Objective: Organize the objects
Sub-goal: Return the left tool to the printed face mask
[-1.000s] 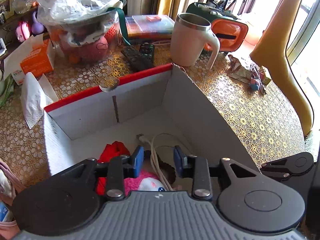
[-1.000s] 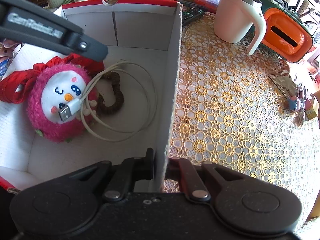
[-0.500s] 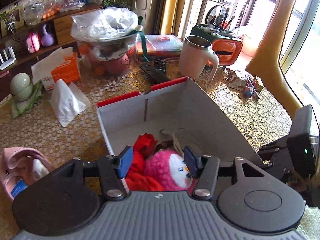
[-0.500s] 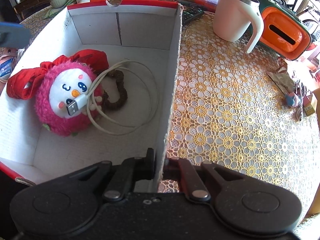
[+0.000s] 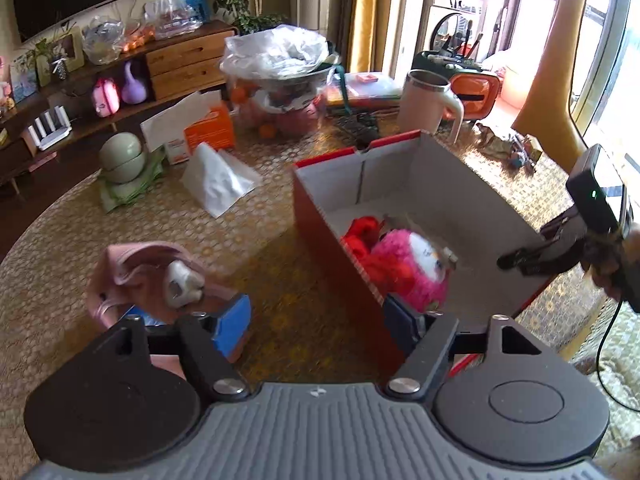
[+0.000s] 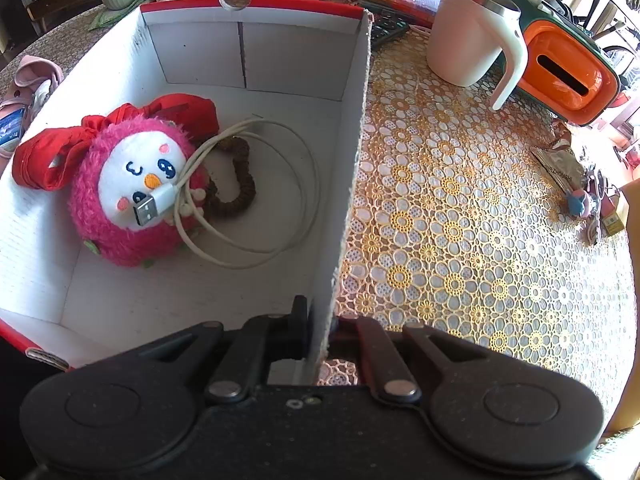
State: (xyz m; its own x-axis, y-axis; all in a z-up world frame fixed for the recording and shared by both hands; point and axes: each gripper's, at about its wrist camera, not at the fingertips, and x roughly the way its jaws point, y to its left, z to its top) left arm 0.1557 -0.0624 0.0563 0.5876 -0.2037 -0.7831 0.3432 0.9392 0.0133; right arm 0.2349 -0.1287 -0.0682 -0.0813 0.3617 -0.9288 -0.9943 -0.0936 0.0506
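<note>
Currently, the right wall of the red-and-white cardboard box point(image 6: 352, 128) is clamped between the two black fingers of the right gripper point(image 6: 320, 328), near the box's closest corner; one finger is seen inside the box and the other outside against the wall. Inside the box, a fluffy pink plush toy with a white face point(image 6: 132, 196) is lying beside a crumpled red cloth point(image 6: 52, 152). A coiled white USB cable point(image 6: 256, 200) is draped over the plush, with its metal plug resting on the face, and a brown fabric hair tie point(image 6: 236, 184) is partly covered by the cable. The left gripper point(image 5: 316, 320) is held above the gold floral lace tablecloth point(image 5: 224, 232) with its blue-padded fingers spread wide and nothing between them; the near left wall of the box is seen just beside its right finger. A pink pouch with small items in it point(image 5: 152, 276) is seen on the tablecloth, left of the box. A white steel-rimmed mug point(image 6: 468, 28) and an orange-and-green case point(image 6: 560, 68) are standing beyond the box.
</note>
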